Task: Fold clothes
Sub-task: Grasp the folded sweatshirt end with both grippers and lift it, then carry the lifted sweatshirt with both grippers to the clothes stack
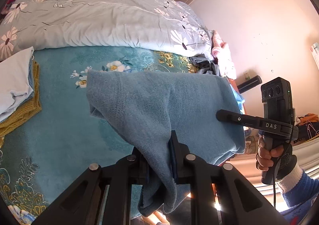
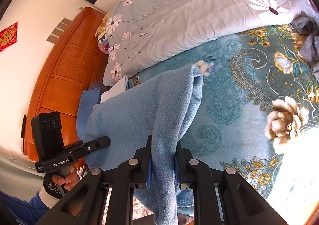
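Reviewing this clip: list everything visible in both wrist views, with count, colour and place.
Fleece garment: one, blue, held up over the bed between both claws.
Bedspread: one, teal with floral pattern, covering the bed.
Quilt: one, pale grey-blue with white daisies, bunched along the far side of the bed.
Folded pile: white piece on top, light blue and mustard knit beneath, at the bed's left edge.
Unfolded clothes: grey and pink, heaped at the quilt's right end.
Headboard: one, orange-brown wood, against the wall.
Red wall decoration: one, on the white wall.
Left claw: black, shut on the garment.
Right claw: black, shut on the garment.
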Available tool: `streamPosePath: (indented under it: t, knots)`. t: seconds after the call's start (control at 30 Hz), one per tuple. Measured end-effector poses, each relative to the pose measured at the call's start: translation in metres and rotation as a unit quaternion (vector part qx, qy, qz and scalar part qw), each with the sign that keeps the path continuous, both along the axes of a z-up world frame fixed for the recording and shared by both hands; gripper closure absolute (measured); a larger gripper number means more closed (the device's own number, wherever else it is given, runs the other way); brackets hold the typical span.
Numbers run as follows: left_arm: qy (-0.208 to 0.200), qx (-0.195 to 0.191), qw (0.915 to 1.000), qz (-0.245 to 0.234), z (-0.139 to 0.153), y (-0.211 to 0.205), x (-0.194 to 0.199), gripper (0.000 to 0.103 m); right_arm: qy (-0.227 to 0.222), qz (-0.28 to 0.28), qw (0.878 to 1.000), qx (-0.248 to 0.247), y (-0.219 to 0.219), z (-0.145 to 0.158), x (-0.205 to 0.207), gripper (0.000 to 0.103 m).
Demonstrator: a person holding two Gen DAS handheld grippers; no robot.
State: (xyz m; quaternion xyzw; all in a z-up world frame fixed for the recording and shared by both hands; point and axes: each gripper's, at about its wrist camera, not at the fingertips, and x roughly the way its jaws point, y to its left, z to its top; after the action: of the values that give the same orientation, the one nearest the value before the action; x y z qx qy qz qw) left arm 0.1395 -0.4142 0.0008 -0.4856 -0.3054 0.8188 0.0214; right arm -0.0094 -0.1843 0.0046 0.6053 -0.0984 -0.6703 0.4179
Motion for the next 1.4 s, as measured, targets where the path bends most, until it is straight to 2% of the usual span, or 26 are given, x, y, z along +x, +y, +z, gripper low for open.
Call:
streamPosePath:
  t: [0.23,0.4,0.5,0.63,0.87,1.13,1.4]
  knots:
    - [0.011,-0.035,0.9974,0.062,0.047,0.012,0.015,0.086,0.037,0.071,0.996,-0.042,-0.011,0.044,-0.008,0.085]
    - [0.017,-0.056,0.9934,0.098,0.069,0.028,0.02,0.086,0.051,0.111,0.99,-0.064,-0.012,0.058,-0.018,0.085]
    - [0.02,-0.07,0.9912,0.111,0.076,0.039,0.019,0.086,0.05,0.126,0.988,-0.071,-0.009,0.061,-0.024,0.085]
    - [0.028,-0.065,0.9895,0.126,0.078,0.045,0.019,0.086,0.062,0.153,0.984,-0.068,-0.006,0.068,-0.032,0.085]
    - [0.026,-0.074,0.9867,0.142,0.079,0.037,0.025,0.086,0.072,0.181,0.978,-0.068,-0.022,0.072,-0.035,0.085]
    - [0.026,-0.071,0.9833,0.166,0.073,-0.018,0.053,0.086,0.078,0.197,0.975,-0.067,-0.077,0.071,-0.014,0.085]
    - [0.019,-0.057,0.9847,0.164,0.051,-0.119,0.088,0.086,0.072,0.194,0.977,-0.051,-0.167,0.054,0.024,0.085]
